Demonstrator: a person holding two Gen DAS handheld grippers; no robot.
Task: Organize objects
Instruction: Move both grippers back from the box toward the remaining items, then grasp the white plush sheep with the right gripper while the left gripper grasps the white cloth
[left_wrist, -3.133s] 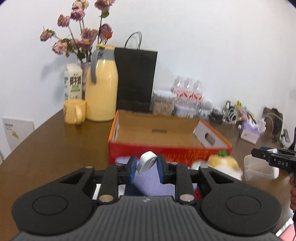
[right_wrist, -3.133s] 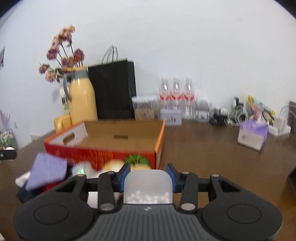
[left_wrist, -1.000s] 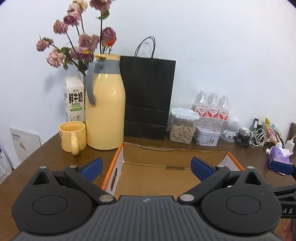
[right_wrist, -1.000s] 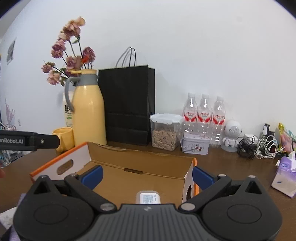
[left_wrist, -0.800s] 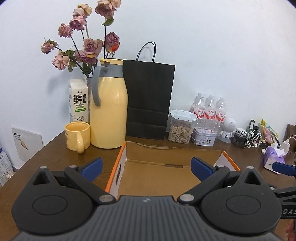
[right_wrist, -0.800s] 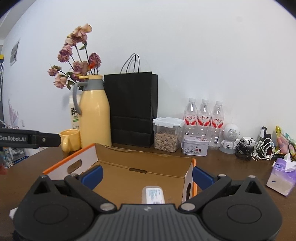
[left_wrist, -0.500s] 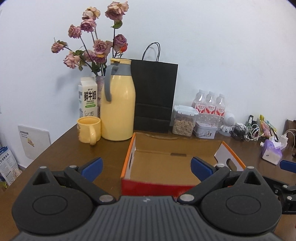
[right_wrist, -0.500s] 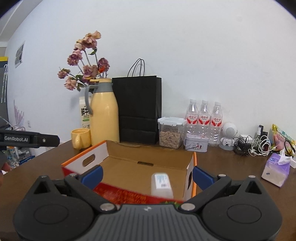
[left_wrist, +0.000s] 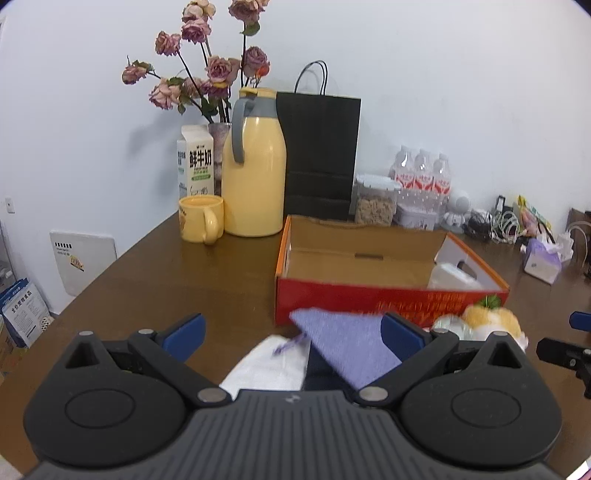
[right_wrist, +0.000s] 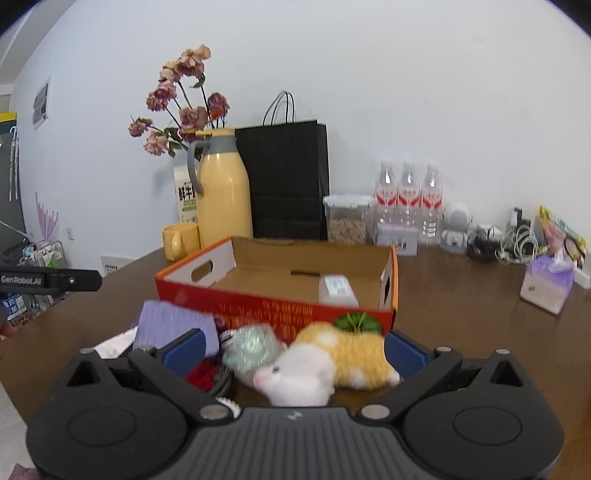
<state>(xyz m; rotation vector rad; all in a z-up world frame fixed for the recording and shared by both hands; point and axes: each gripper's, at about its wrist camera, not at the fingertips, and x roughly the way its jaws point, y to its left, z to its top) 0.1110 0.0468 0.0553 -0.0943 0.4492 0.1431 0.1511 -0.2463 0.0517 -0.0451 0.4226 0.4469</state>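
Cardboard box (right_wrist: 280, 291), red front w/ orange rim, now sits farther from both cameras than half a sec ago, when each looked down into it; both grippers have pulled back toward the near pile. Left gripper (left_wrist: 291, 332) and right gripper (right_wrist: 293, 349) each have fingers wide apart, nothing held. About 3 s ago left pinched a small white thing and right a clear tub; now 1 white container (right_wrist: 337, 290) lies inside the box at its right end (also seen at (left_wrist: 452, 277)), so I'd judge at least one drop-off done and the next pick coming. Can't tell where the small white thing ended up. Left to sort, near side of the box on the brown table (left_wrist: 166, 280): 1 purple cloth (left_wrist: 347, 343), 1 white cloth (left_wrist: 269, 363), 1 dark-blue item under the purple, 1 plush hamster (right_wrist: 332, 360), 1 greenish crinkly ball (right_wrist: 251, 347), 1 red item, partly hidden. Far side: 1 yellow jug (left_wrist: 255, 173), 1 yellow mug (left_wrist: 201, 218), 1 milk carton, 1 black bag (left_wrist: 319, 147), 3 water bottles (right_wrist: 406, 195), 1 vase of flowers.
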